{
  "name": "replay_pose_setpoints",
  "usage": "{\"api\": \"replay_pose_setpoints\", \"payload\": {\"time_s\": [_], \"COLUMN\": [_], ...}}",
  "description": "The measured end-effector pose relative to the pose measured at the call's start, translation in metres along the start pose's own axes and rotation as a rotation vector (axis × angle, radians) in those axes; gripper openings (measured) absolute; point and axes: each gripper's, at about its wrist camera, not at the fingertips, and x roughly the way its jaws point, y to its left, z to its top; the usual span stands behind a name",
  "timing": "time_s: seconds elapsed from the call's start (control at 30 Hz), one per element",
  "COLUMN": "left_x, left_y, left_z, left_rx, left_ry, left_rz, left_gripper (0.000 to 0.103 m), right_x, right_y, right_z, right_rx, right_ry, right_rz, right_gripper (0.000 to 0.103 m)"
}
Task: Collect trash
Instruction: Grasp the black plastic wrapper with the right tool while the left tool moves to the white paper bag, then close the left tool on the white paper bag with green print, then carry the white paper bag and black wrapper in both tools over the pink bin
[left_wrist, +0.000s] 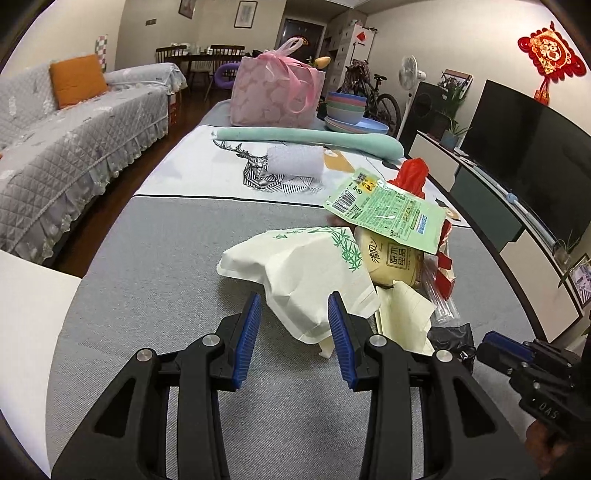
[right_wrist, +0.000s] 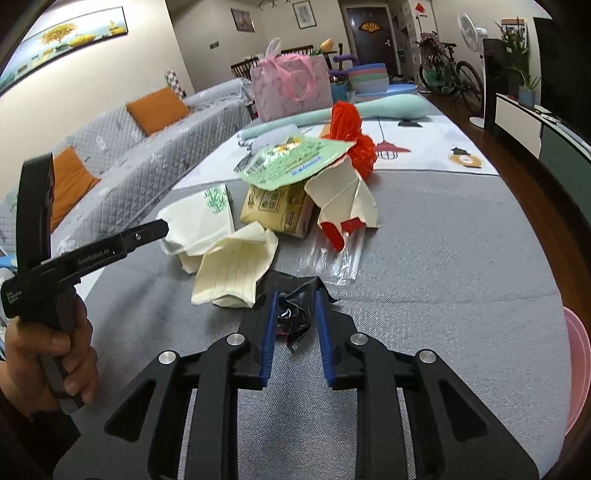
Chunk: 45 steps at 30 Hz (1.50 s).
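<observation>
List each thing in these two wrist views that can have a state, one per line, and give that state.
left gripper: open, white bamboo-print bag corner between its fingers
right gripper: open around the black wrapper
black wrapper: crumpled, on the mat
white bamboo-print bag: crumpled, lying flat
lined yellow paper: folded, creased
green packet: empty-looking, atop the pile
yellow tissue pack: lying on its side
red-and-white carton: torn open, flattened

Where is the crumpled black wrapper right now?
In the right wrist view, the black wrapper lies on the grey mat between the right gripper fingers, at the pile's near edge beside the lined yellow paper.
</observation>
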Motion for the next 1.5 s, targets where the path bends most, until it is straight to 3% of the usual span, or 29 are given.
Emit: {"api": "replay_pose_setpoints", "payload": {"time_s": [0.47, 0.53, 1.0, 1.5], "left_x": [0.014, 0.014, -0.016, -0.052], "left_y": [0.005, 0.006, -0.013, -0.034], "left_z": [0.001, 0.001, 0.010, 0.010], "left_rx": [-0.031, -0.035, 0.047, 0.099], "left_ry": [0.044, 0.044, -0.068, -0.178], "left_rz": [0.006, -0.001, 0.058, 0.099], "left_gripper": [0.038, 0.030, 0.009, 0.008], "right_x": [0.015, 0.015, -0.015, -0.058], "right_y": [0.005, 0.006, 0.004, -0.002], "right_z": [-0.003, -0.003, 0.003, 0.001], "right_rx": [-0.032, -0.037, -0.055, -0.058], "right_ry": [0.041, 0.040, -0.044, -0.136], "right_rz": [-0.029, -0.025, -0.026, -0.043], "right_gripper": [0.024, 0.020, 0.013, 0.013]}}
